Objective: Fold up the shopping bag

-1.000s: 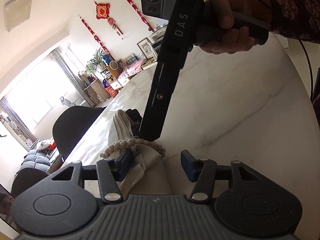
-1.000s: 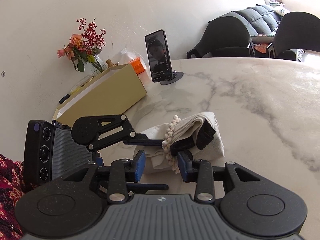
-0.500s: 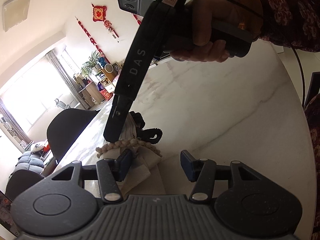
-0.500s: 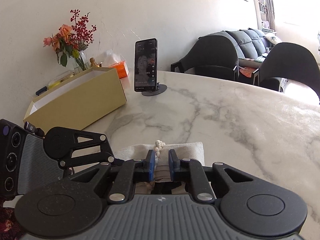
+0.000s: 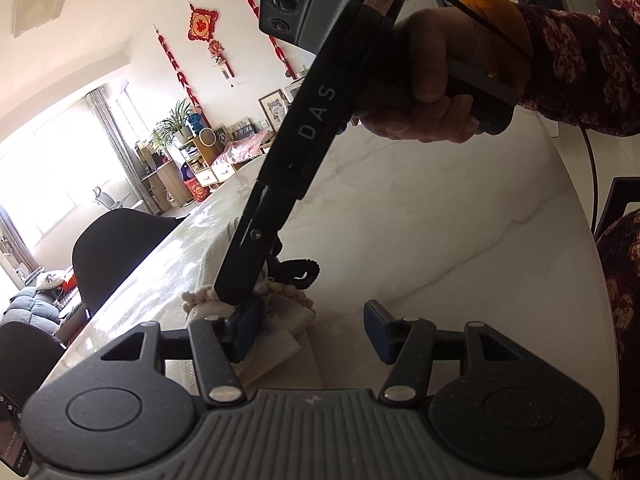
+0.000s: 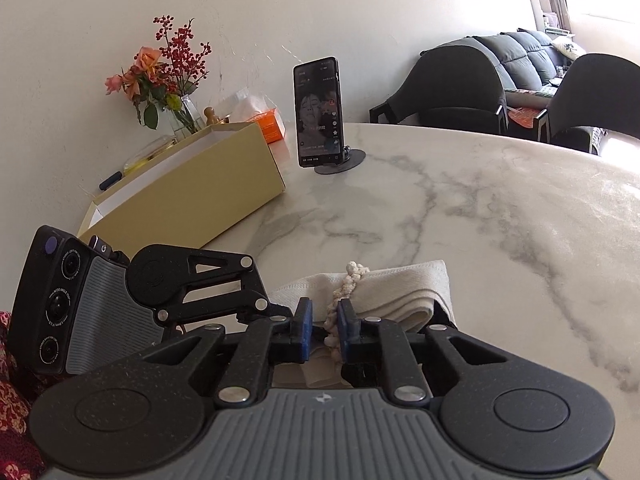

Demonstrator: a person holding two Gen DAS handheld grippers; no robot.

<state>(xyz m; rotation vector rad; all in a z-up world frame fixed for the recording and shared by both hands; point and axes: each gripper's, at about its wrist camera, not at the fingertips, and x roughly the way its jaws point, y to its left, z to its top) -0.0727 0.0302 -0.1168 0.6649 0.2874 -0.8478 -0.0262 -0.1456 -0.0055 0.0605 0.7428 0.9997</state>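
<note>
A folded cream cloth bag (image 6: pixel 400 292) lies on the marble table (image 6: pixel 500 220), with a cream beaded handle (image 6: pixel 352 280) wrapped across it. My right gripper (image 6: pixel 324 330) is shut on that beaded handle, which shows between its blue pads. The left wrist view shows the right gripper (image 5: pixel 236 292) tip-down on the beads, held by a person's hand (image 5: pixel 432 92). A black coiled strap (image 5: pixel 300 270) lies just behind it. My left gripper (image 5: pixel 312 330) stands open, its left pad against the bag (image 5: pixel 288 320) and its right pad over bare table.
A yellow open box (image 6: pixel 192 196), a phone on a stand (image 6: pixel 318 112), a vase of flowers (image 6: pixel 168 72) and an orange tissue pack (image 6: pixel 272 124) stand at the back left. Black chairs (image 6: pixel 452 84) ring the far edge. The table's rim (image 5: pixel 592 240) curves close on the right.
The right gripper came down over the bag and its jaws closed on the beaded handle. The left gripper stayed open beside the bag.
</note>
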